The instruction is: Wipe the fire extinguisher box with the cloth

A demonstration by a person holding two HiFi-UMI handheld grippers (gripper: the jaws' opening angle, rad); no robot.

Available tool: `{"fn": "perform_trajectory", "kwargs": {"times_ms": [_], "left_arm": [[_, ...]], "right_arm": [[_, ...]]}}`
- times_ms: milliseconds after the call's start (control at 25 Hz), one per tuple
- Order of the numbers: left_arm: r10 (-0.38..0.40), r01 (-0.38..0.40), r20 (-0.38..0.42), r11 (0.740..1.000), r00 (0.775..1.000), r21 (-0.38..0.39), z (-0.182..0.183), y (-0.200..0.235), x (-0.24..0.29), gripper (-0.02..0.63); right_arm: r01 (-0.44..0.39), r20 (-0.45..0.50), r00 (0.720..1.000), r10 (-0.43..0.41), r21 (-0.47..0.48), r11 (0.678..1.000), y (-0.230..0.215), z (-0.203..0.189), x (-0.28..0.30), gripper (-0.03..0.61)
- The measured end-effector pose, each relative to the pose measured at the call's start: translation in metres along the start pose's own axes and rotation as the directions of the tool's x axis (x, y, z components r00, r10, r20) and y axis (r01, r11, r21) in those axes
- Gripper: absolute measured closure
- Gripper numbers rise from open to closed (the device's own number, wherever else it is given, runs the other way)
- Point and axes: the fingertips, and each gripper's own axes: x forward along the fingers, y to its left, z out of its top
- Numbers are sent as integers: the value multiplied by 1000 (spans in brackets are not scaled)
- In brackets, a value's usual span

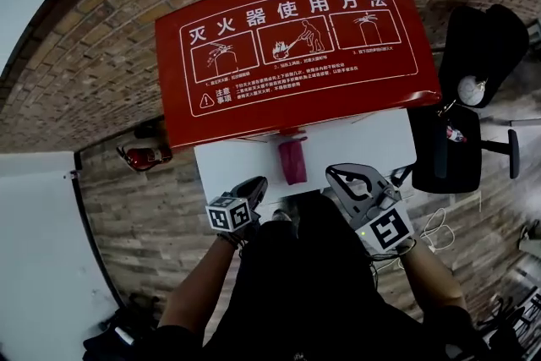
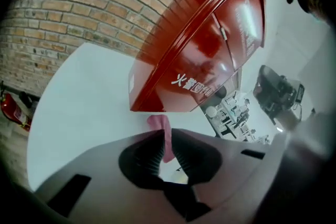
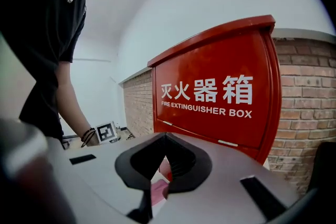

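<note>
Mid-left of the head view, a small extinguisher [image 1: 142, 156] is lying on the floor by the brick wall, not in play. Lower centre-left, the left gripper [image 1: 259, 183] is hovering over the near edge of the white table [image 1: 372, 144]. Its jaws are sitting almost together with a slim gap, pressing on nothing. Pink is showing through that gap in the left gripper view, but the head view is placing the tips just beside the cloth, not on it (so I'm reading it as seen through, not clamped).

Centre: the pink cloth [image 1: 293, 162] is lying folded on the table, its far end reaching the foot of the fire extinguisher box [image 1: 296, 55]. The box is filling the upper middle, standing on the table against the bricks.

Lower centre-right, the right gripper [image 1: 338, 175] is hanging with jaws fully together, holding nothing. Far right, a black chair [image 1: 473, 97] is standing clear.

Judgement: neither claw is carrying the cloth. That is fitting both a cloth waiting to be taken up for wiping and one laid down after wiping, and the frames aren't settling which.

Holding good either way: the cloth is looking soft and floppy, so any hold on it is wanting a deep bite across the near end, not a fingertip nip. The hard jaws are best staying off the red panel, so only fabric is meeting paint.
</note>
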Motion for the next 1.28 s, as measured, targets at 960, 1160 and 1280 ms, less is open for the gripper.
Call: {"fn": "perform_trajectory", "kwargs": {"times_ms": [960,1160,1280], "left_arm": [[-244,2,527,909,815,417,-15,-158,-311,597],[-294,8,547,886,783,464,-43,-193,-347,597],[-306,-3,567,878,765,478,-54,-212,-366,597]], "right_arm": [[44,136,988,-74,211,976,221,62,-61,561],[52,173,981,-89,210,976,261,70,-95,561],[49,183,979,-86,199,979,274,78,-115,561]]}}
